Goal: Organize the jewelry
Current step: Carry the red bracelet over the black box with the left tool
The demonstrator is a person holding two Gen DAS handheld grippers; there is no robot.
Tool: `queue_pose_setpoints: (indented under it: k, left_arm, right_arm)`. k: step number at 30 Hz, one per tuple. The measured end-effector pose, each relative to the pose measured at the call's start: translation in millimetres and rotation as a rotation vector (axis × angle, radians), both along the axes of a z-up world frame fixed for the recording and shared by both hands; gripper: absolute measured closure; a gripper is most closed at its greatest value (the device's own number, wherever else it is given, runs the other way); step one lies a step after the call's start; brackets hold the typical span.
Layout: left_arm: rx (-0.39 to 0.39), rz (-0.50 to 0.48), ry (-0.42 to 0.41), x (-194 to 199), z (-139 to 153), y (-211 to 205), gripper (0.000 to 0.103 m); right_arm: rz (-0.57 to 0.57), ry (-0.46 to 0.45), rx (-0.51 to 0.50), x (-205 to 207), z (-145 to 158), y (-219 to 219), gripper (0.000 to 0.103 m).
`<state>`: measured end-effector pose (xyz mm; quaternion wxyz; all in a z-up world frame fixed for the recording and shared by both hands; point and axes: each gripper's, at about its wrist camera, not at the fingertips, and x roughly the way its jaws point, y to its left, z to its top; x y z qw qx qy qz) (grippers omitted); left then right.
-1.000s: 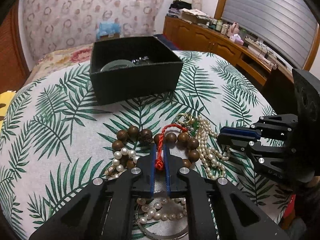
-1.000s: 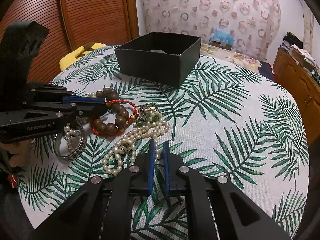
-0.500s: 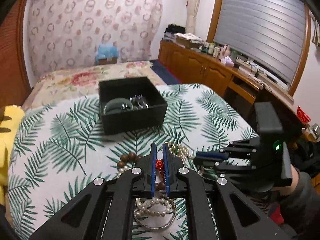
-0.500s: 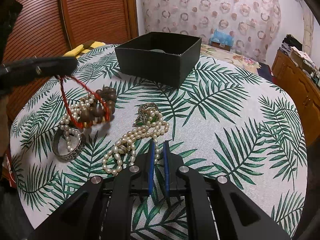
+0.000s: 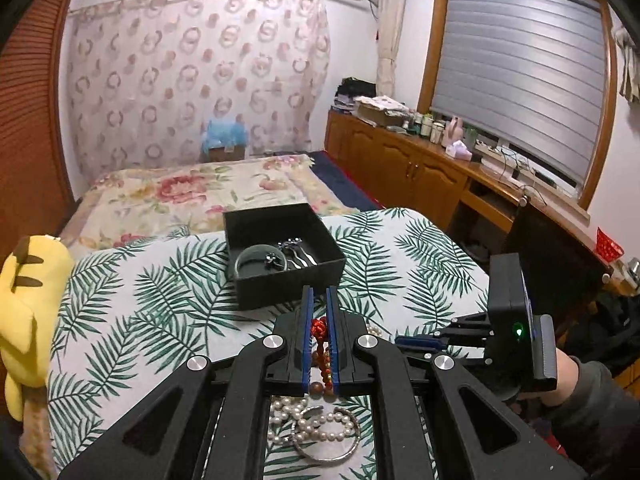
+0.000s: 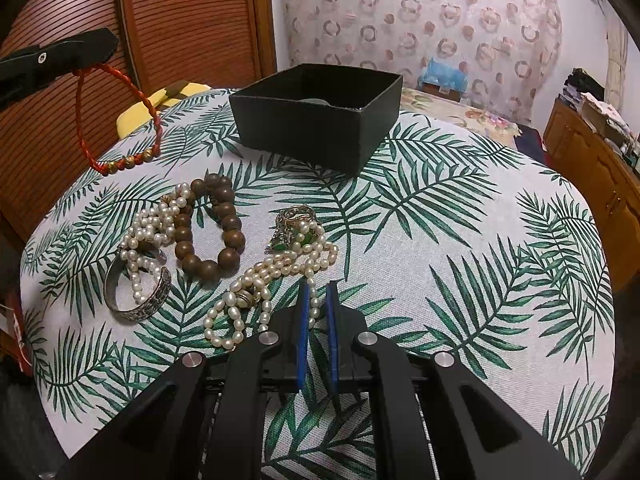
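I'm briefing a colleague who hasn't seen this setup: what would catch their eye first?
First, the red cord bracelet dangling in the air from the shut left gripper, clear of the leaf-print table. Below it lies a heap of jewelry: wooden beads, pearls and a silver bangle. Behind them stands the open black box, with the right gripper empty near the pearls.

Leaf-print table (image 6: pixel 460 220): black box (image 6: pixel 316 120), wooden bead bracelet (image 6: pixel 208 228), pearl strands (image 6: pixel 272 276), silver bangle (image 6: pixel 136 288).
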<state>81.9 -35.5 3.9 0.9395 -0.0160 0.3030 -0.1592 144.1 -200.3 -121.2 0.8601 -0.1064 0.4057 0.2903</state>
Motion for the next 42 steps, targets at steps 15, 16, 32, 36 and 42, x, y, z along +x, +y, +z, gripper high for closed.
queue_pose_setpoints:
  k: [15, 16, 32, 36, 42]
  left_arm:
    - [0.002, 0.040, -0.011, 1, 2, 20, 0.097]
    - [0.000, 0.042, -0.012, 1, 3, 21, 0.097]
    - [0.036, 0.049, -0.062, 18, 32, 24, 0.097]
    - [0.039, 0.048, -0.070, 25, 37, 23, 0.097]
    - [0.051, 0.046, -0.072, 34, 38, 21, 0.097]
  right_arm:
    - [0.016, -0.132, 0.027, -15, 55, -4, 0.098]
    - [0.020, -0.147, 0.029, -16, 63, -4, 0.098]
    - [0.044, -0.353, 0.060, -12, 170, 8, 0.098]
    - [0.042, -0.380, 0.061, -4, 187, 10, 0.098]
    - [0.034, -0.404, 0.067, 12, 207, 13, 0.098]
